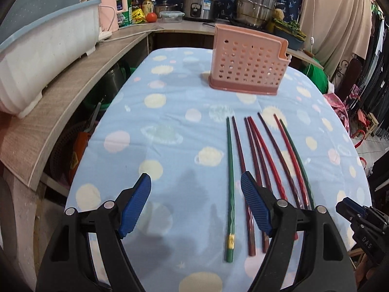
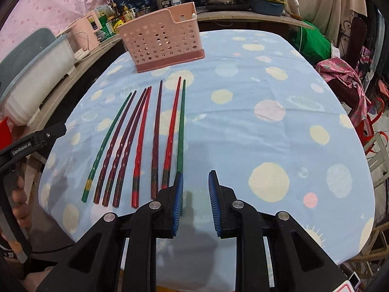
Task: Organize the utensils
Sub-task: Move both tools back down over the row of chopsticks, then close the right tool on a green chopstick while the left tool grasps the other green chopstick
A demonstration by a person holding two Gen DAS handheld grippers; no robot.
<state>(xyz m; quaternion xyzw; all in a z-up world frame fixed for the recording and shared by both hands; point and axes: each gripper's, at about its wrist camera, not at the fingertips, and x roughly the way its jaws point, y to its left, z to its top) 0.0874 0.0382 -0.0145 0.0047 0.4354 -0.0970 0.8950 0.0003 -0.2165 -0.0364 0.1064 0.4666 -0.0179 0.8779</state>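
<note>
Several chopsticks, green, dark red and bright red, lie side by side on the blue spotted tablecloth (image 1: 170,112); the leftmost green chopstick (image 1: 230,187) is nearest my left gripper. They also show in the right wrist view (image 2: 139,146). A pink perforated utensil holder (image 1: 246,60) stands upright at the table's far side, also seen in the right wrist view (image 2: 163,39). My left gripper (image 1: 195,182) is open and empty, hovering just left of the chopsticks. My right gripper (image 2: 194,177) is open and empty, just right of the rightmost green chopstick (image 2: 181,131).
A white and grey dish basin (image 1: 46,51) sits on a wooden counter (image 1: 73,97) along the table's left. Pots and a rice cooker (image 1: 200,4) stand at the back. Clothes and chairs (image 2: 345,82) crowd the right side.
</note>
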